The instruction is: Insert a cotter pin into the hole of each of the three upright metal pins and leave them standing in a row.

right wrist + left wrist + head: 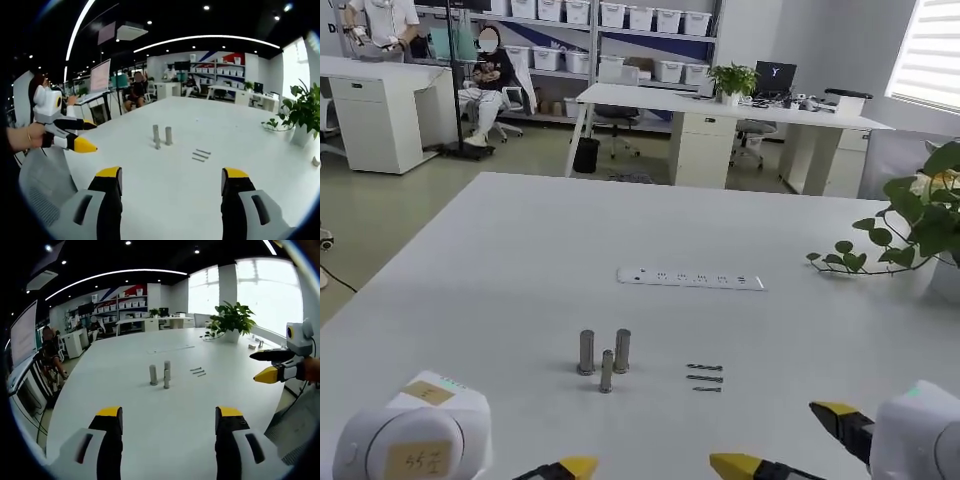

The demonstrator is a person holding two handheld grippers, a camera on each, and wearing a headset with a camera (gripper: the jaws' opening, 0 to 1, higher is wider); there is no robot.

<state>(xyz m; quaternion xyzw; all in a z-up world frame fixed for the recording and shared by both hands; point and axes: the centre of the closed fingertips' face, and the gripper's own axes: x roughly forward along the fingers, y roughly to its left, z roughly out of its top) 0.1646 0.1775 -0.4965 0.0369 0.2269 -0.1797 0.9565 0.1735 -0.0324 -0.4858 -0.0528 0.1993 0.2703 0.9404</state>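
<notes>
Three short upright metal pins (605, 358) stand in a tight cluster on the white table (520, 260). Three small cotter pins (705, 378) lie flat in a stack just right of them. My left gripper (565, 468) is at the bottom left, well short of the pins, and my right gripper (785, 438) is at the bottom right. In the left gripper view the jaws (168, 415) stand open and empty, with the metal pins (161, 374) and cotter pins (197, 371) ahead. The right gripper (171, 174) is open too, facing the metal pins (162, 136) and cotter pins (200, 155).
A white power strip (690, 279) lies beyond the pins. A potted plant (920, 215) trails over the table's right edge. The right gripper (267, 365) shows open in the left gripper view. The left gripper (90, 136) shows open in the right gripper view. People sit at desks behind.
</notes>
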